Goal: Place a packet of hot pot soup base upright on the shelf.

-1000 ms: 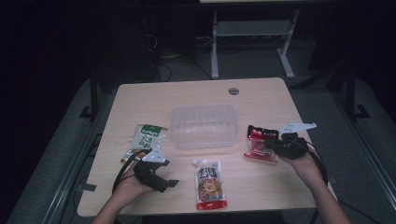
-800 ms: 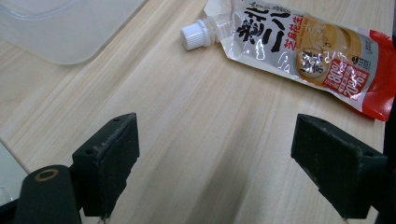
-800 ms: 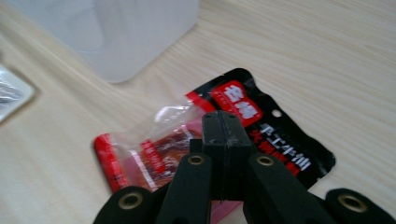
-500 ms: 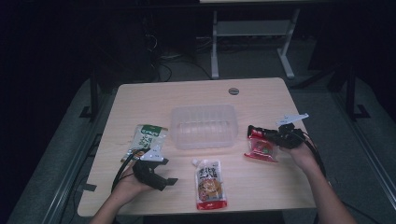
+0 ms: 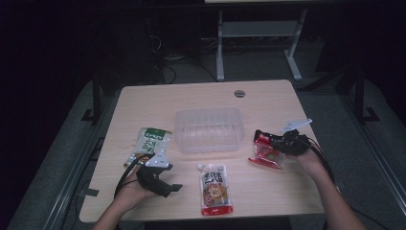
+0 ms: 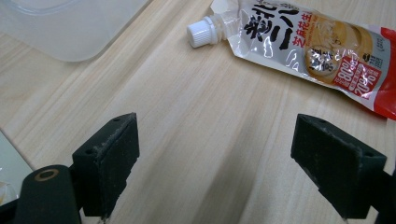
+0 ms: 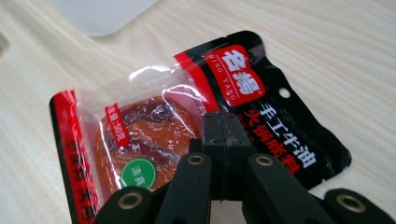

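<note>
High overview of table point(image 5: 268, 191); two close gripper-mounted views, shared tabletop.

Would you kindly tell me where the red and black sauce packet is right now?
In the high view the red and black sauce packet lies on the table's right side, just right of the clear plastic container, at the right gripper.

- You have a clear plastic tub point(image 5: 208, 129) mid-worktop point(image 5: 268, 98).
- Left of it you see a green packet point(image 5: 152, 143).
- Near you lies a spouted pouch point(image 5: 215, 188).
</note>
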`<state>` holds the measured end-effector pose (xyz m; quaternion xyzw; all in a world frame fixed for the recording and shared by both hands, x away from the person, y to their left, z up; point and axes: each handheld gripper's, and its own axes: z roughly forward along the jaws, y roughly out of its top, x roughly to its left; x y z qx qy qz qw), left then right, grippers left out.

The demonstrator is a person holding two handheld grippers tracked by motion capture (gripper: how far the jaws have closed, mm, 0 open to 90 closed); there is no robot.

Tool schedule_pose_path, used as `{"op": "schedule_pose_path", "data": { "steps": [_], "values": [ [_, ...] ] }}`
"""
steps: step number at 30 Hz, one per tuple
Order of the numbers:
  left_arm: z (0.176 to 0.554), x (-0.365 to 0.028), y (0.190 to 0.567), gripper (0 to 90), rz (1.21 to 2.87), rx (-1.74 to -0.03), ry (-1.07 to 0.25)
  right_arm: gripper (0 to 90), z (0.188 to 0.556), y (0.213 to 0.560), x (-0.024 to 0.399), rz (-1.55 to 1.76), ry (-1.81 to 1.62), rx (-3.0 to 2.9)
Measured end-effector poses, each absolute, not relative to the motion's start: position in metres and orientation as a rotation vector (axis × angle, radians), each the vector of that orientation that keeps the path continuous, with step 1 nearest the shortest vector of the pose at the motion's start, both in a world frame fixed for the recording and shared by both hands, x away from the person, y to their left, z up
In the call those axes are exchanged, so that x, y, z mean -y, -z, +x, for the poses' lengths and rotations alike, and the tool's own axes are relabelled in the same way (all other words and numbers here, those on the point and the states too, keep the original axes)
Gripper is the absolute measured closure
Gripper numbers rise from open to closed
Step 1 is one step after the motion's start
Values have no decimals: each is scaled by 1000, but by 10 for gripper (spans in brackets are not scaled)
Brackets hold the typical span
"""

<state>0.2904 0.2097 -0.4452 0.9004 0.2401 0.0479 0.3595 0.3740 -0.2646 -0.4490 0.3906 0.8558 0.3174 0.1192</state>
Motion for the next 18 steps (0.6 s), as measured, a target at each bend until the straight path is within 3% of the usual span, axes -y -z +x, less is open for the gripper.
{"op": "schedule_pose_path", "data": {
  "steps": [18],
  "values": [
    [288, -206, 445, 150, 2324, -608, -128, 900, 352, 445, 246, 1008, -909, -2632]
  ]
}}
